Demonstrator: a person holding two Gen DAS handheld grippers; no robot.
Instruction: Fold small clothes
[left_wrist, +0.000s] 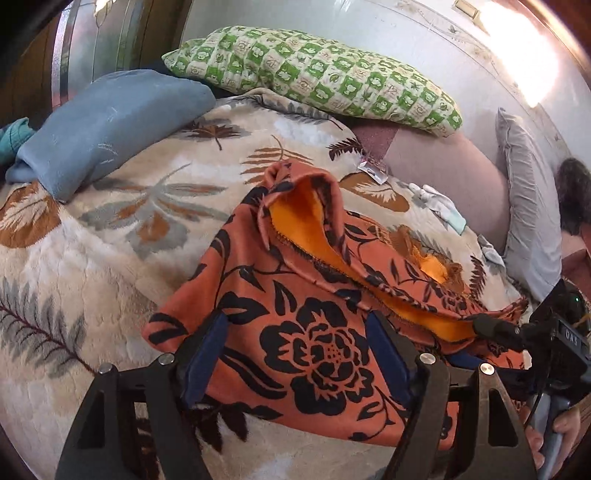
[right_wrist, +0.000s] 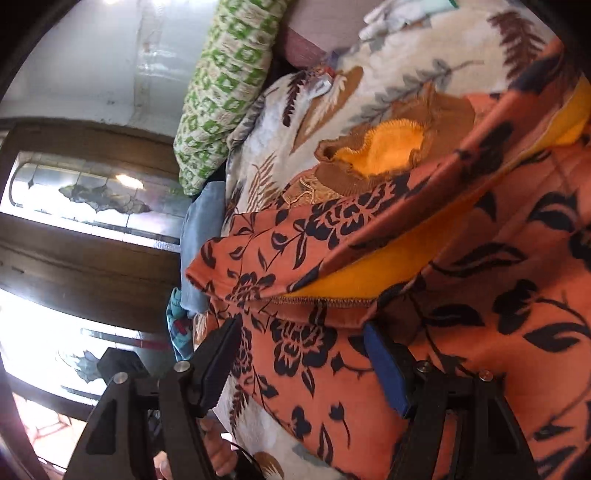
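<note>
An orange top with a black flower print (left_wrist: 321, 295) lies on the leaf-patterned blanket (left_wrist: 110, 240). One side is turned over, showing the yellow-orange lining. Its brown collar (right_wrist: 388, 147) gapes at the far side. My left gripper (left_wrist: 295, 350) hovers open over the near hem, its blue pads wide apart and pressing on nothing. My right gripper (right_wrist: 303, 362) is also open, above the top (right_wrist: 480, 295) beside the folded-over flap. The right gripper's black housing (left_wrist: 561, 339) and the hand holding it (left_wrist: 554, 435) show at the right edge of the left wrist view.
A green checked pillow (left_wrist: 314, 77) and a blue folded cloth (left_wrist: 107, 122) lie at the bed's far side. A grey pillow (left_wrist: 528, 206) leans at the right, with small white garments (left_wrist: 439, 203) in front of it. A wood-framed glass door (right_wrist: 92, 192) stands beyond the bed.
</note>
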